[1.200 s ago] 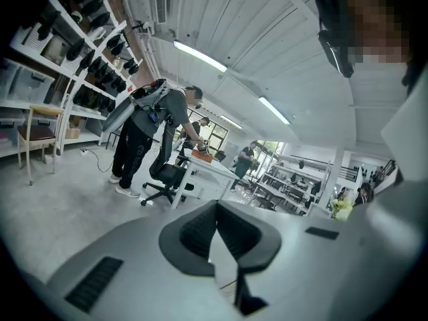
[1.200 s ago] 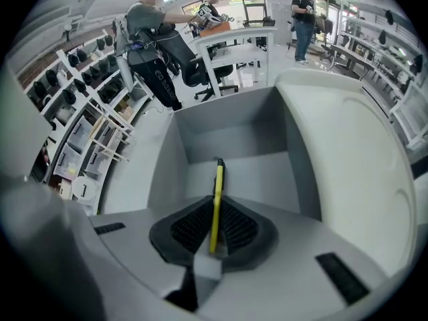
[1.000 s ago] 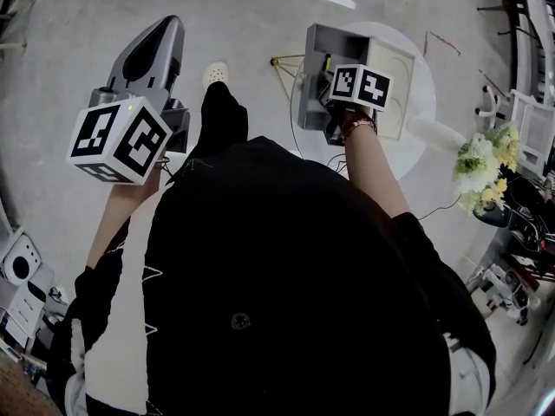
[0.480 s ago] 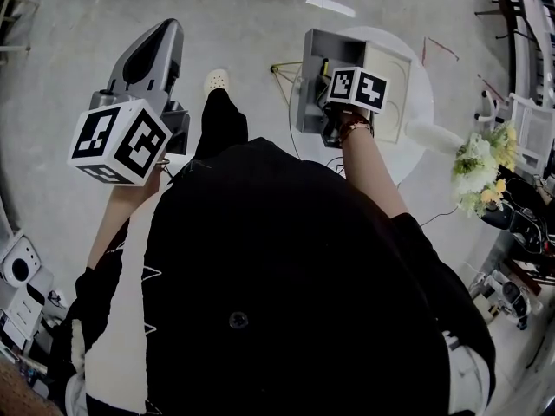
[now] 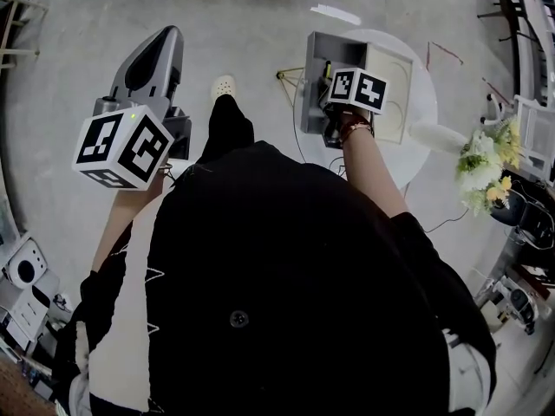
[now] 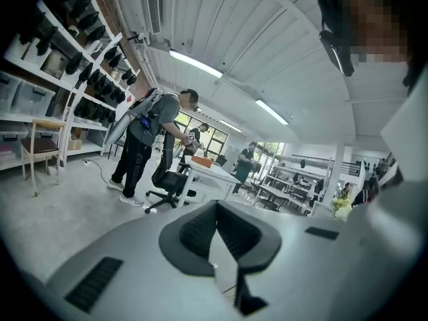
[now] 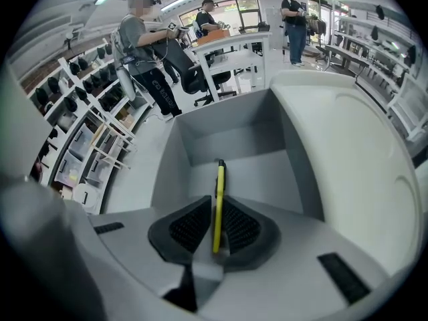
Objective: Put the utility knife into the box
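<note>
Right gripper [image 7: 215,211] clamps utility knife [image 7: 219,179] over the box [image 7: 227,122].
Looks light, stiff, slick; held by its rear, tip at twelve o'clock. Left gripper [image 6: 215,212] closed, empty.

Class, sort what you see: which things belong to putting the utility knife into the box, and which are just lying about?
Part of the job:
utility knife; box; right gripper, shut on the knife above the box.

Just about:
left gripper, shut and empty; flowers; office chair; shelves.
</note>
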The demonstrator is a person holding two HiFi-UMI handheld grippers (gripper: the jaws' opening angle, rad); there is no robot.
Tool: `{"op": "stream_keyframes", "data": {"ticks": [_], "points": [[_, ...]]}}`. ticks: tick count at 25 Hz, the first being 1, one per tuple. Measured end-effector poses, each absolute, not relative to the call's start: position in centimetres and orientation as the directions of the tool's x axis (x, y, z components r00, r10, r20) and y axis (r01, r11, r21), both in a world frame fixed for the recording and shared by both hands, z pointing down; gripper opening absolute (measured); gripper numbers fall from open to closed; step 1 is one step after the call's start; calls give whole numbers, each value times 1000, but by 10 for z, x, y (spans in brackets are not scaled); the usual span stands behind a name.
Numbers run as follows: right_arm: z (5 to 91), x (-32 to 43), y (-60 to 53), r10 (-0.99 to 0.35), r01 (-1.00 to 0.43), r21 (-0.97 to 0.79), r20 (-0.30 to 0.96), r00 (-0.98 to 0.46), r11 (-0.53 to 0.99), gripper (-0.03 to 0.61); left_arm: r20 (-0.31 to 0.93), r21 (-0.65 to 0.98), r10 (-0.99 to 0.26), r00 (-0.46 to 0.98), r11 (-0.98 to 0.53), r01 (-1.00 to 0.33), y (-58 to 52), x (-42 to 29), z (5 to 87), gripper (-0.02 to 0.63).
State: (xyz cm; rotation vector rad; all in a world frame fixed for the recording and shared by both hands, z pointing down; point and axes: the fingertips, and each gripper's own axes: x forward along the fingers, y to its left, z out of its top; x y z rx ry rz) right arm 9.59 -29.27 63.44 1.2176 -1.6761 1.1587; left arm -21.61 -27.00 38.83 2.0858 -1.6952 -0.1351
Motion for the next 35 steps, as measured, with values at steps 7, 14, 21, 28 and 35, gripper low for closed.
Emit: {"op": "stream_keyframes", "data": {"ticks": [7, 14, 21, 28, 35], "points": [[635, 98, -293, -295, -961, -241, 917, -270, 133, 54, 187, 378, -953, 240, -156, -913, -261, -212, 379, 11], [625, 96, -303, -366, -963, -248, 891, -271, 109, 54, 175, 370, -953, 246, -168, -914, -254, -207, 370, 11], [598, 101, -303, -447, -963, -263, 856, -258, 52, 32, 161, 360, -945, 287, -214, -908, -246, -190, 353, 11], [549, 108, -305, -558, -938, -346, 778, -289, 5, 26, 101, 354, -931, 351, -296, -887, -248, -166, 327, 11], [483, 119, -305, -677, -895, -447, 662, -322, -11, 6, 50, 343, -910, 412, -371, -863, -245, -134, 304, 11]]}}
